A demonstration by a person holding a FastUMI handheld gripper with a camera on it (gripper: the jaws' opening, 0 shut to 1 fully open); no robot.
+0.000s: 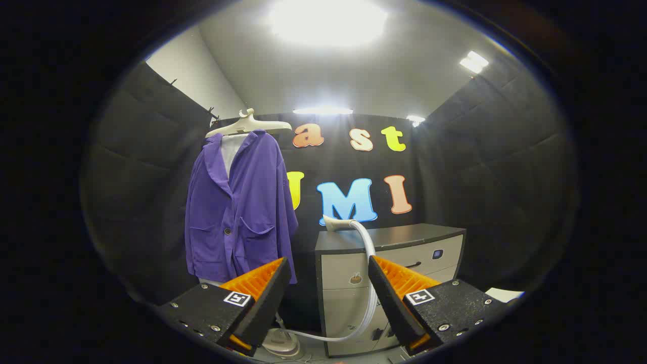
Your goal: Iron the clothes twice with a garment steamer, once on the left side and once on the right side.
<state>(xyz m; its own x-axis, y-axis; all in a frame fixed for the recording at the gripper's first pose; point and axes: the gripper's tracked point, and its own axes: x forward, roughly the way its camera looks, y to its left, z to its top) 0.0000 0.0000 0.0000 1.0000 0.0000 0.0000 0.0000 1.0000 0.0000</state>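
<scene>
1. The tongs stand spread wide with nothing between their fingers; the gap is bare apart from the hose and cabinet showing through it farther off.

2. The steamer head lies on the near left corner of the grey cabinet top, beyond the fingers at roughly twelve o'clock from the gap. It is well apart from both fingers, not touched.

3. Its long axis runs roughly sideways: the pale nozzle points toward nine o'clock, and the handle end runs toward three o'clock before curving down into the hose. The hose drops past the cabinet front, close by the right finger in the view, and loops along the floor to the steamer base, which sits low between the fingers.

4. My judgement: the coming move turns on that head being straight ahead and higher than the fingertips, so the tongs need to travel forward and up and close across the handle, not along it.

5. The purple jacket hangs on a pale hanger at about ten o'clock from the tongs, to the left of the cabinet, front facing the camera and untouched. Neither side looks steamed yet, as far as I can judge.

6. Count: one jacket, one hanger, one steamer head, one hose, one base, one cabinet, two fingers. The cabinet shows two drawer fronts and a third panel lower down; what that panel is I cannot tell.
</scene>
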